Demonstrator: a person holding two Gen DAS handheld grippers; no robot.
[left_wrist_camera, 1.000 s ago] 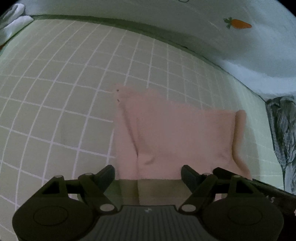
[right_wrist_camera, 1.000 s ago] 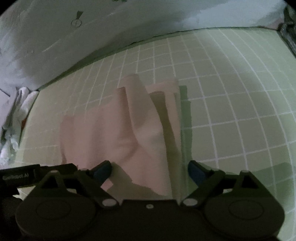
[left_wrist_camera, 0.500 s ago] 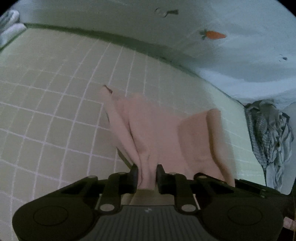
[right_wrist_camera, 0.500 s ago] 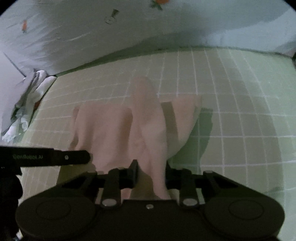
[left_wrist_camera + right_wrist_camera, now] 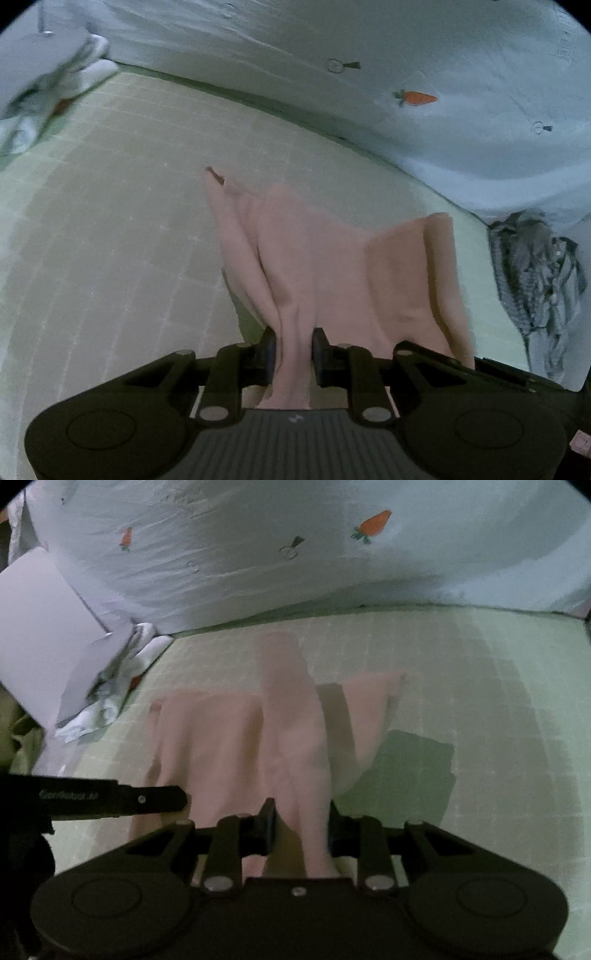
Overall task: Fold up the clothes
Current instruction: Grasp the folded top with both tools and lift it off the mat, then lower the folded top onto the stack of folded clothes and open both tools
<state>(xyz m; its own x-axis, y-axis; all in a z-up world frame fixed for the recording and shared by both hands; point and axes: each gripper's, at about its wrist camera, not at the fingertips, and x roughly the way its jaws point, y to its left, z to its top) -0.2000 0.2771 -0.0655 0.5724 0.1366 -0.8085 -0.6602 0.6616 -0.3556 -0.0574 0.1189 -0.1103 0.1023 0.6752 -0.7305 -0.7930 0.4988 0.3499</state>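
A pink garment (image 5: 314,258) hangs from both grippers above the pale green checked sheet (image 5: 110,221). My left gripper (image 5: 293,354) is shut on its near edge, with the cloth bunched between the fingers. My right gripper (image 5: 299,830) is shut on the same pink garment (image 5: 288,720) at its other near corner. The far edge of the cloth still rests on the sheet. The left gripper's body (image 5: 110,799) shows at the left of the right wrist view.
A grey checked garment (image 5: 535,273) lies heaped at the right edge. White and grey clothes (image 5: 48,96) are piled at the far left, also in the right wrist view (image 5: 110,686). A light blue carrot-print cloth (image 5: 332,554) rises behind the sheet.
Both grippers went from open beside the flat pink garment to shut on its near edge, then lifted it, so the cloth now drapes up off the sheet.
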